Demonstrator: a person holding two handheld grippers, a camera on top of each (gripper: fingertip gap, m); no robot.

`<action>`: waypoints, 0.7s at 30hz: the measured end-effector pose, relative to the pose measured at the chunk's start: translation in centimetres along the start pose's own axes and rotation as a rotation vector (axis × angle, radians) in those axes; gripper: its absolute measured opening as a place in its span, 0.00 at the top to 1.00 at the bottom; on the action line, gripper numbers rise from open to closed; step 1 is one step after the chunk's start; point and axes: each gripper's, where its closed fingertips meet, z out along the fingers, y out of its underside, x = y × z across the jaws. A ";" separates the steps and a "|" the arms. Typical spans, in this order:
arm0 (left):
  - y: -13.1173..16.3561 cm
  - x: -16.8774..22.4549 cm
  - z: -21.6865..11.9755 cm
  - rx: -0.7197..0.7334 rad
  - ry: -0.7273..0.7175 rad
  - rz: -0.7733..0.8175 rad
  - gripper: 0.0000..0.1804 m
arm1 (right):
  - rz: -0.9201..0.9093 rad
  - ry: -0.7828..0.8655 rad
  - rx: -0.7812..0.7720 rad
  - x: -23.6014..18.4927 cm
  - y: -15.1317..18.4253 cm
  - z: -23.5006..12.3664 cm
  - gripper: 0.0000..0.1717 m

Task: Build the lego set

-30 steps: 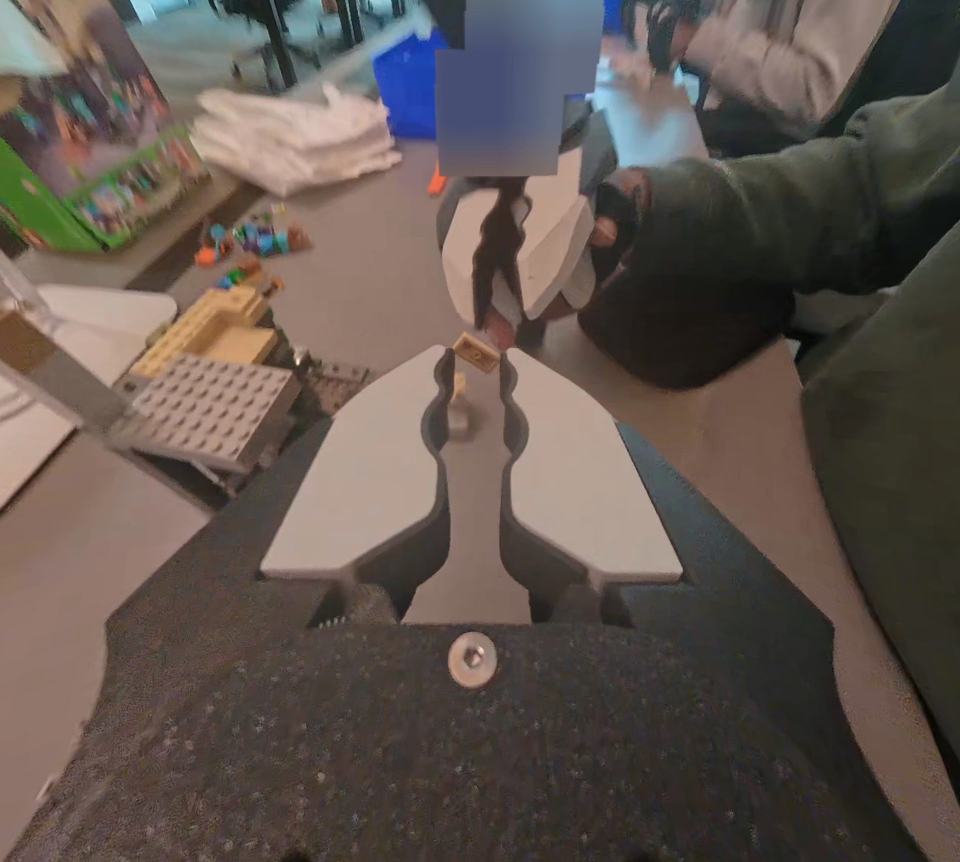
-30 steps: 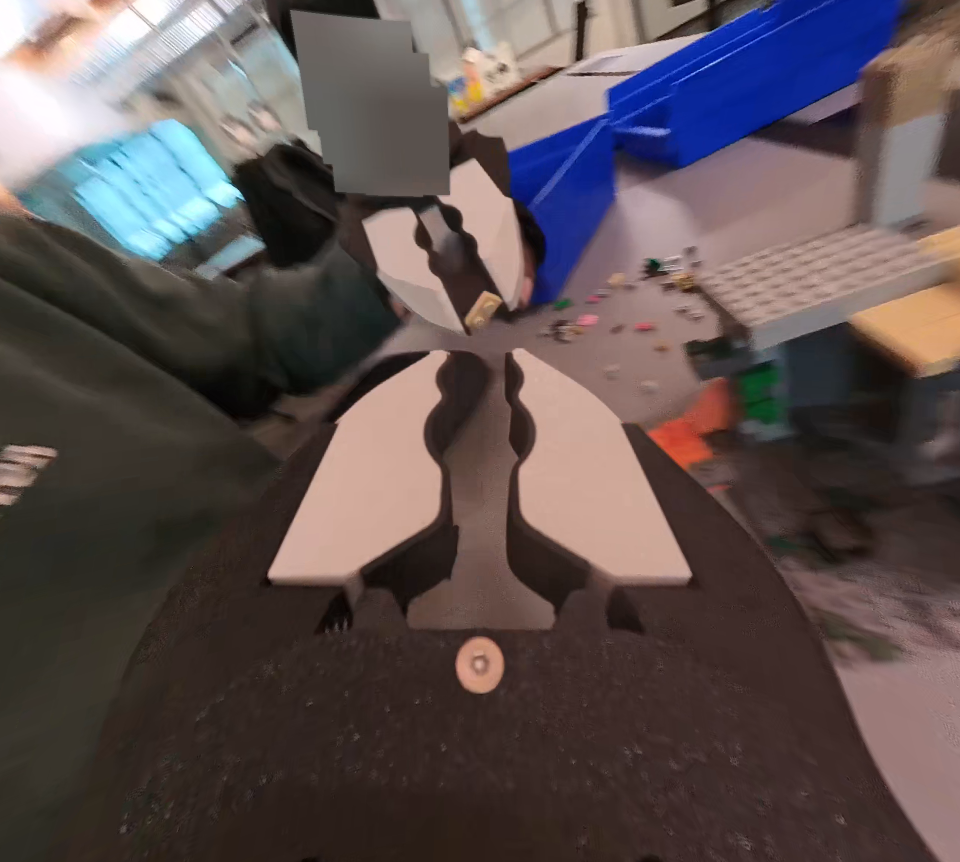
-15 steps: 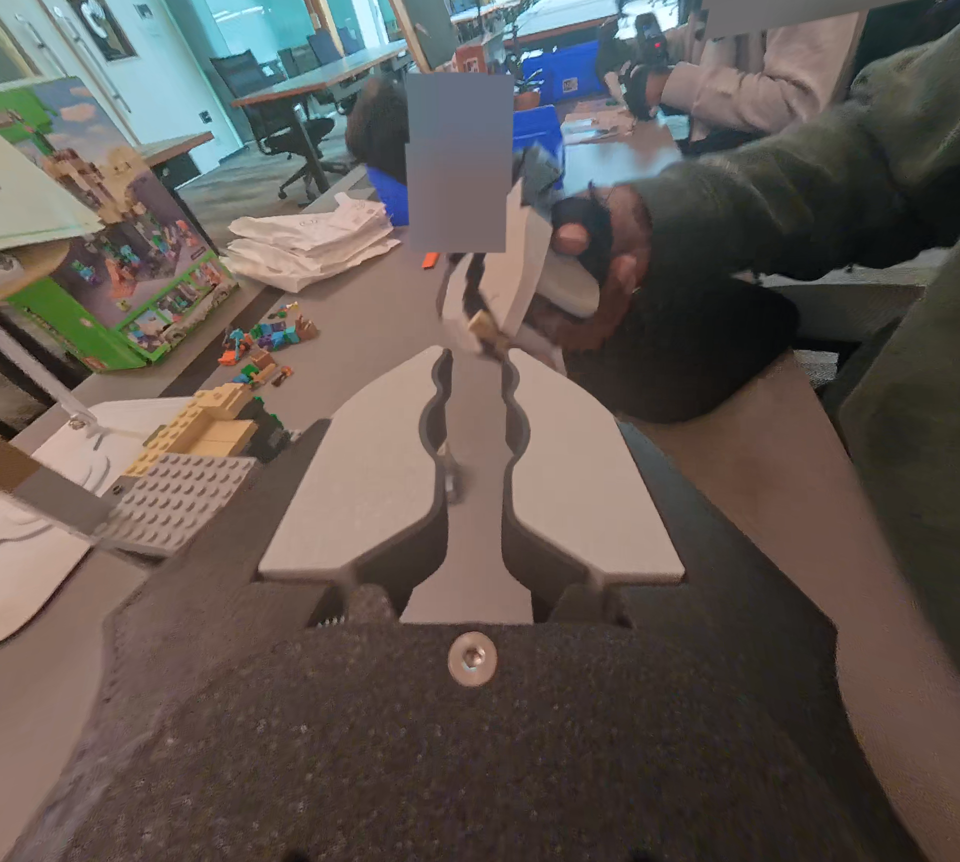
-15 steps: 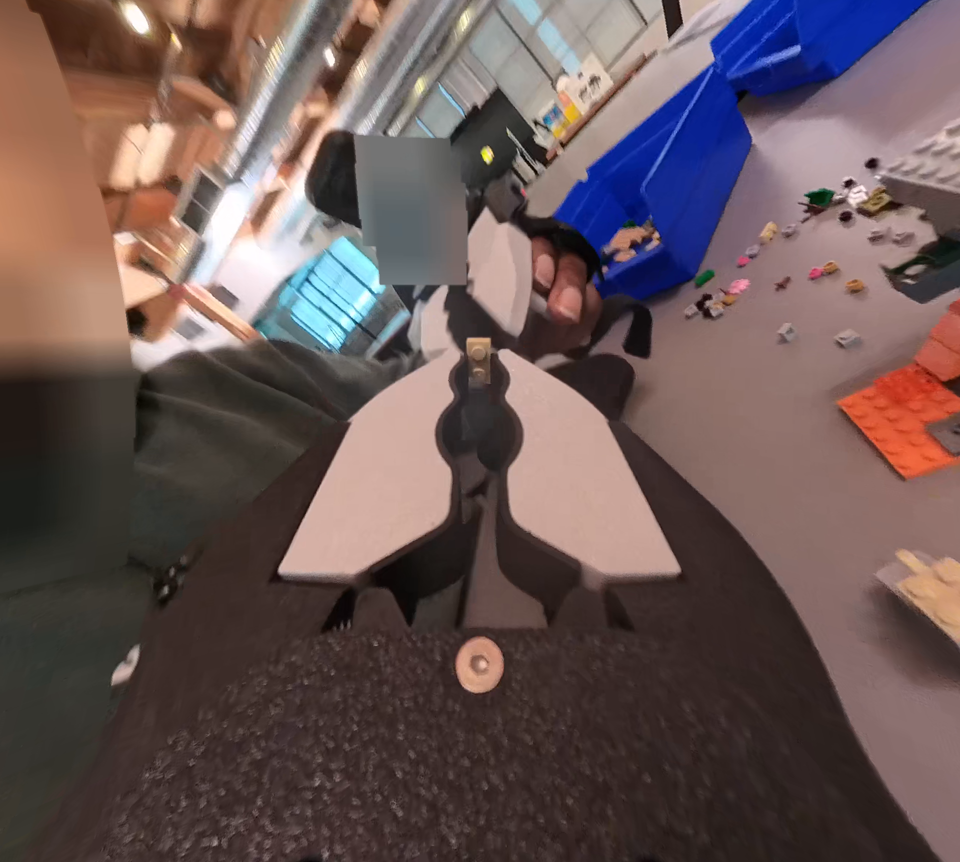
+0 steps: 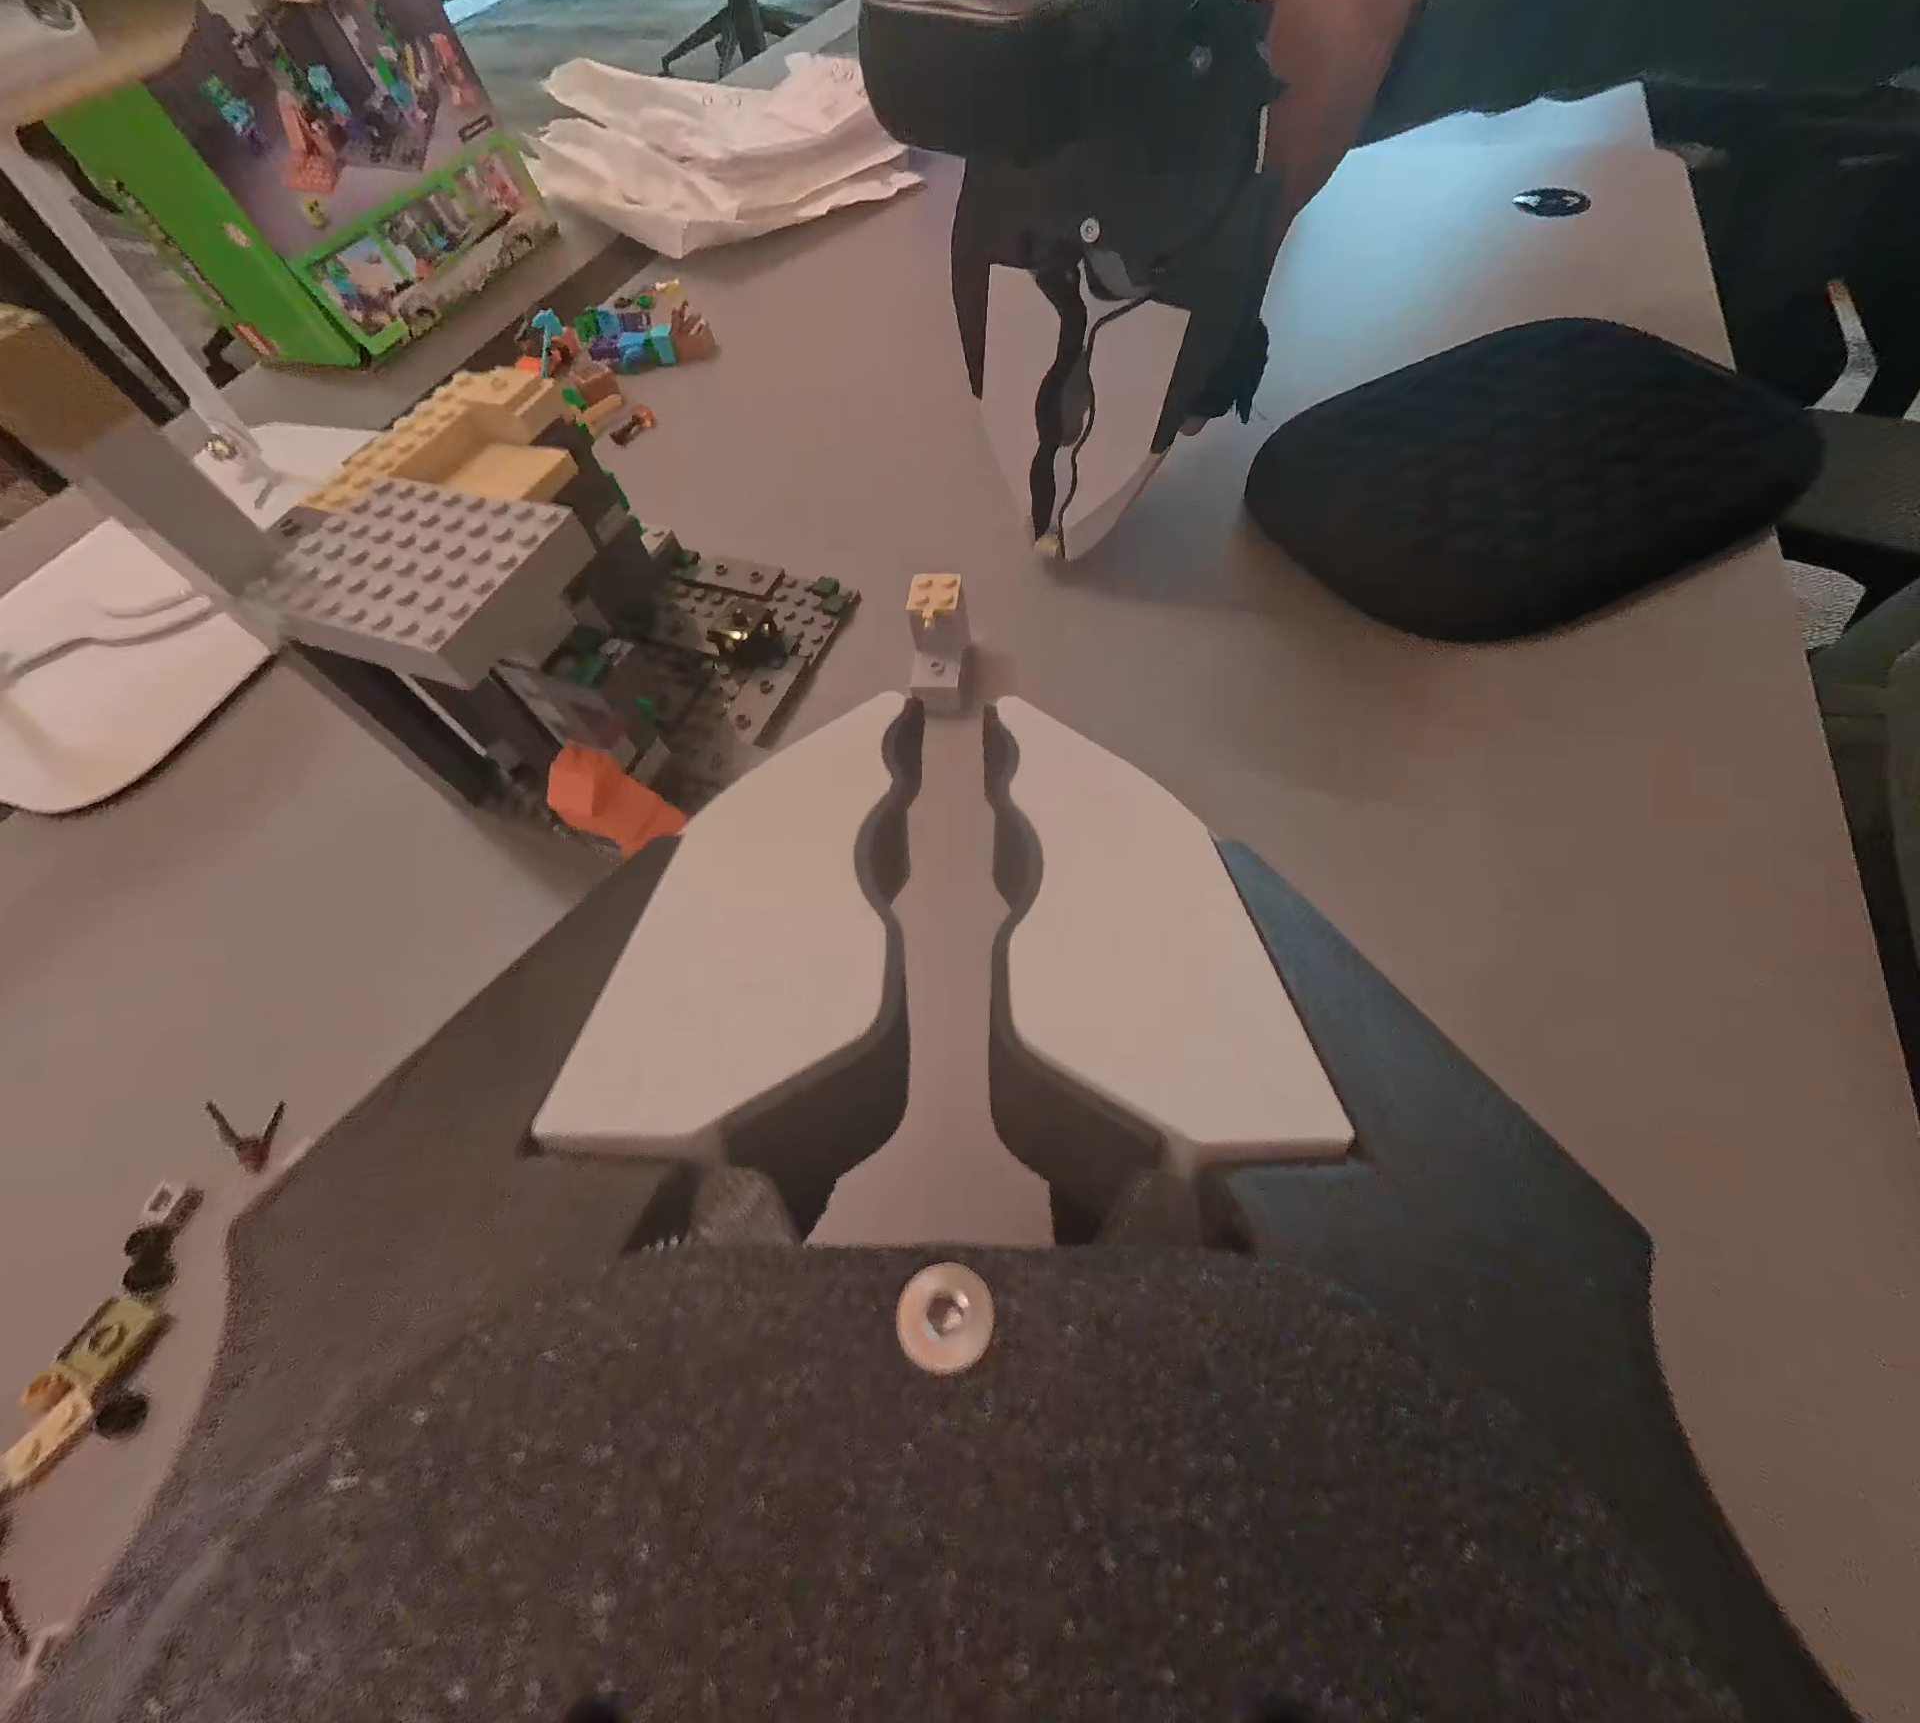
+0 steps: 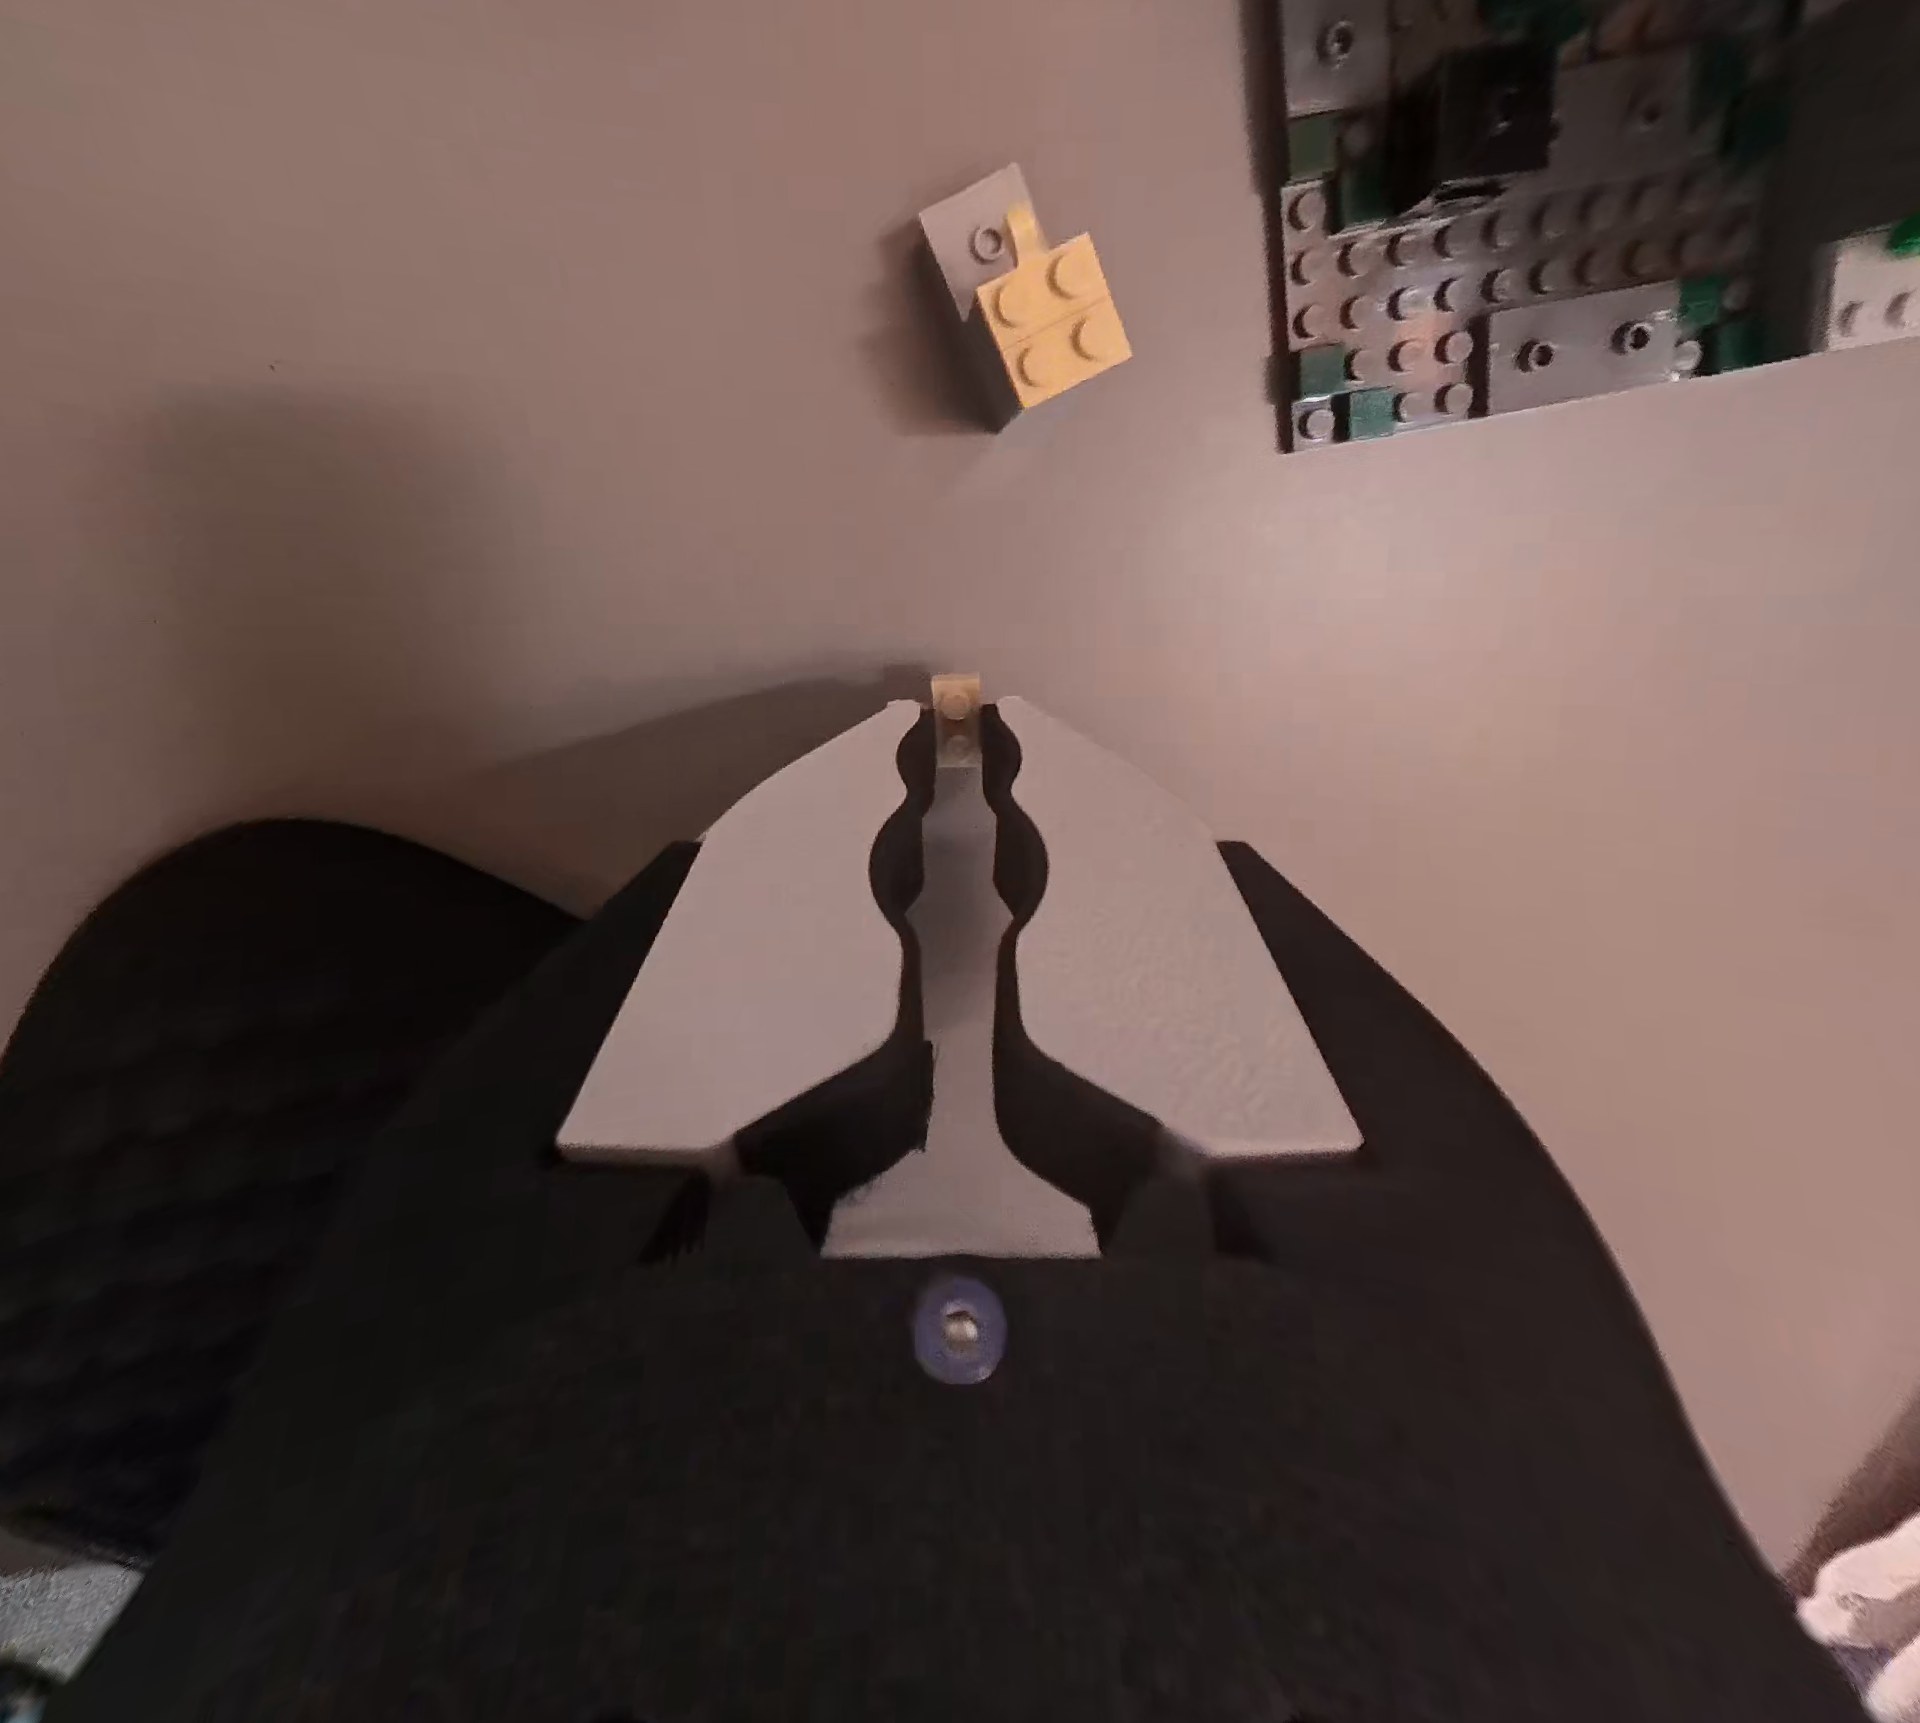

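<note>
A small stack of grey bricks topped by a tan plate stands on the grey table. It sits just ahead of my left gripper, whose jaws are open, with no pad pressing on it. It also shows in the right wrist view. My right gripper is shut on a small tan plate that sticks out past its tips. In the left wrist view the right gripper points down at the table right of the stack, the tan plate at its tip.
A brick build on a dark baseplate stands left of the stack, with an orange piece at its near corner. A black pad lies at the right. A printed box, white folded sheets and loose bricks lie behind. There is about 15 centimetres between the tips of the two grippers.
The two grippers met in the air and my right gripper shut on the small tan plate. Both have since come down to the table, where the grey and tan stack now stands.
</note>
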 end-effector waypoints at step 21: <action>-1.0 -10.1 -8.8 -0.249 -0.266 -0.004 0.94 | 0.108 0.020 0.300 0.3 -2.0 -3.0 0.92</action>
